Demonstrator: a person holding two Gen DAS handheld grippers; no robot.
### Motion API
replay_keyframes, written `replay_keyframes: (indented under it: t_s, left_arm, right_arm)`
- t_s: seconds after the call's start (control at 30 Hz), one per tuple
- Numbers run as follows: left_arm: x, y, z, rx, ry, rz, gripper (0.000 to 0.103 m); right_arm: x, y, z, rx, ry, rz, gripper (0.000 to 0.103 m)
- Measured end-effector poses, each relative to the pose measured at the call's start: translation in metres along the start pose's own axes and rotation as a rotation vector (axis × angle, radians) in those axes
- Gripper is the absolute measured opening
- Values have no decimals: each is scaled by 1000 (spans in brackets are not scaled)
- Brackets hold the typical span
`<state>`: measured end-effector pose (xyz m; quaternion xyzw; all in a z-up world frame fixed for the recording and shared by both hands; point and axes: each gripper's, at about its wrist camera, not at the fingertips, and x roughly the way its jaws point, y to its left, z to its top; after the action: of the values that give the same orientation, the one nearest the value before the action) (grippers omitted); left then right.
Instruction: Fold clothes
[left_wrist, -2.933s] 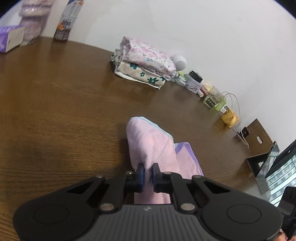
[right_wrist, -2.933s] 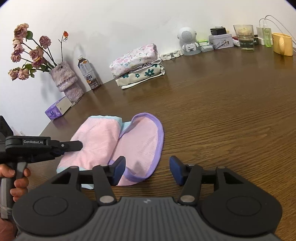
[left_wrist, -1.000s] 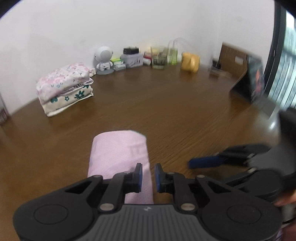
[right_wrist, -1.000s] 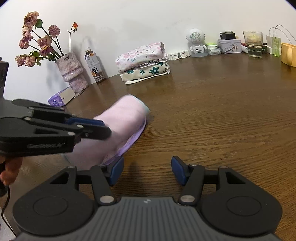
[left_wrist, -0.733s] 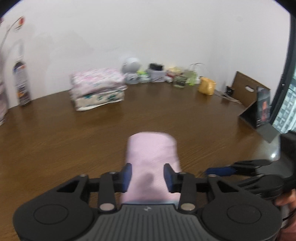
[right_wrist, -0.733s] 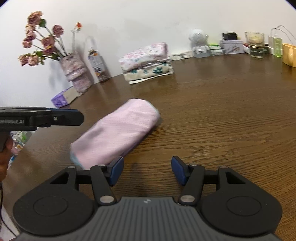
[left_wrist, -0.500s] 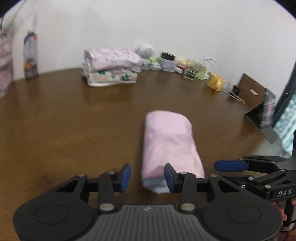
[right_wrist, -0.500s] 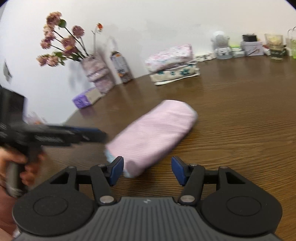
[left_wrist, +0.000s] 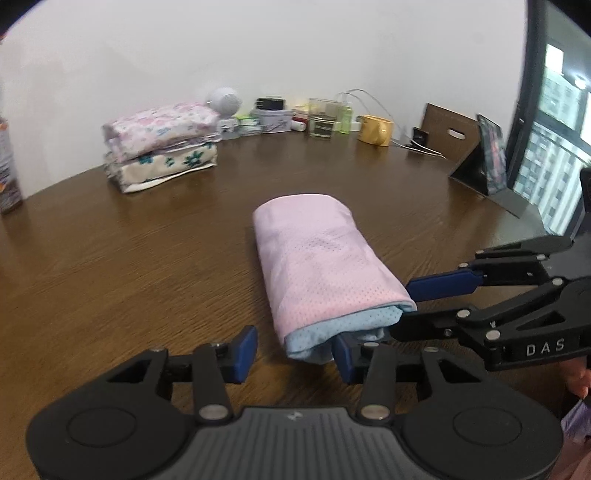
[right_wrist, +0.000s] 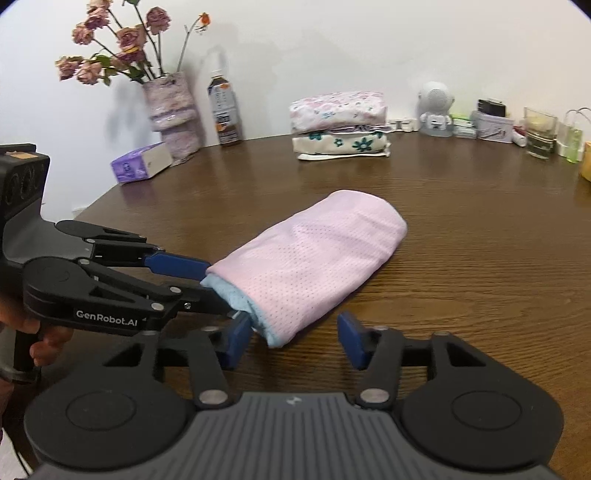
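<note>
A pink mesh garment (left_wrist: 317, 258), folded into a thick bundle with a light blue layer at its near end, lies on the brown wooden table (left_wrist: 110, 258). My left gripper (left_wrist: 293, 350) is open, and the bundle's near end lies low between its blue pads without being pressed. In the right wrist view the garment (right_wrist: 317, 251) runs away to the right. My right gripper (right_wrist: 294, 334) has its jaws closing around the same near end, the right pad still apart from the cloth. Each gripper shows in the other's view: the left gripper (right_wrist: 216, 291) and the right gripper (left_wrist: 410, 306) meet at that end.
A stack of folded floral clothes (right_wrist: 340, 125) sits by the back wall. A vase of dried roses (right_wrist: 173, 114), a bottle (right_wrist: 224, 110) and a purple tissue box (right_wrist: 142, 162) stand at the back left. Small items, a yellow mug (left_wrist: 376, 129) and a propped tablet (left_wrist: 487, 155) line the right.
My left gripper let go of the pink garment, opened and drew back to its near end. The garment now lies folded on the table. The right gripper swung in and its jaws narrowed.
</note>
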<state>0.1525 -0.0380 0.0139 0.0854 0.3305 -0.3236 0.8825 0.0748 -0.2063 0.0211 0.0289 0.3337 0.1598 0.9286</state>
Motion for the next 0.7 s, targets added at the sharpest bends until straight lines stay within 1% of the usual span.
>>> replay_keyframes:
  t_s: [0.03,0.07,0.1,0.13,0.17,0.23,0.37,0.4,0.43,0.47,0.5,0.53,0.7]
  left_arm:
    - [2,-2,0,19,-8,-7,29]
    - [4,-4,0,34,-13,-14,22]
    - [6,-6,0,47,-15,-20,10]
    - [8,-9,1,59,-17,-26,9]
    - [9,-12,1,69,-21,-29,8]
    - [9,-18,0,79,-28,-21,6]
    - [8,-28,-1,68,-26,40,6]
    - [7,-31,-1,65,-27,53,6]
    - [5,-34,-1,63,-29,63,6]
    - [3,-36,-2,60,-31,73,6]
    - [1,-39,-2,54,-35,81,6]
    - [0,-41,-2,45,-38,87,6]
    - [-3,-46,-3,13,-46,123,6]
  right_arm:
    - [1,-1,0,2,0,-5,42]
    - [1,-1,0,5,0,-9,36]
    - [2,-2,-1,5,1,-15,32]
    - [3,-2,-1,1,2,-23,26]
    - [4,-3,-1,-2,3,-30,22]
    - [6,-4,-1,-8,4,-46,22]
    - [6,-10,-2,-2,0,-54,22]
    - [4,-11,-3,-6,-4,-54,23]
    - [2,-12,-3,-10,-7,-54,28]
    - [0,-13,-4,-14,-11,-54,37]
    - [-2,-14,-4,-18,-14,-53,40]
    - [-4,-15,-4,-22,-18,-53,41]
    - [-3,-16,-5,-57,4,-36,42]
